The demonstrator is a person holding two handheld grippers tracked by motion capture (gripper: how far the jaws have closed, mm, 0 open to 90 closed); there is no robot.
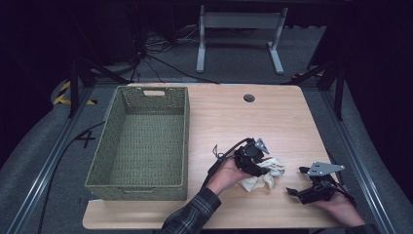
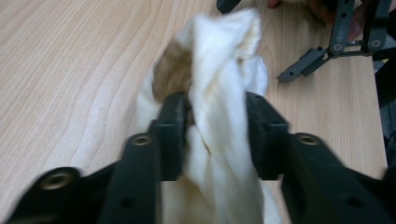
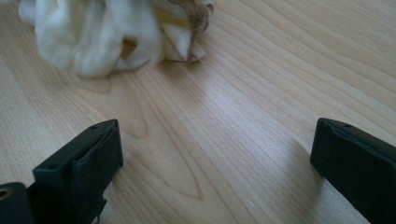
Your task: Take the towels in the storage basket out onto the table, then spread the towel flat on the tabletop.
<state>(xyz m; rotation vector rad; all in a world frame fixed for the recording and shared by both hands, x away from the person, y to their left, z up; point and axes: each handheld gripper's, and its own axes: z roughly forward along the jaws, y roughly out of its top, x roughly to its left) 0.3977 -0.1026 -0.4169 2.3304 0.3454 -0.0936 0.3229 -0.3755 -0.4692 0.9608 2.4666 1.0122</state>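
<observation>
While the left gripper pinches the crumpled cloth only loosely and the right gripper stands spread, lifting may drop it.

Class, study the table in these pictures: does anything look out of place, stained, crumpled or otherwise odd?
Yes. The white cloth lies crumpled near the table's front edge, outside the green basket, and bears brownish stains. The left gripper has a fold of it between its fingers. Nothing else stands out.
</observation>
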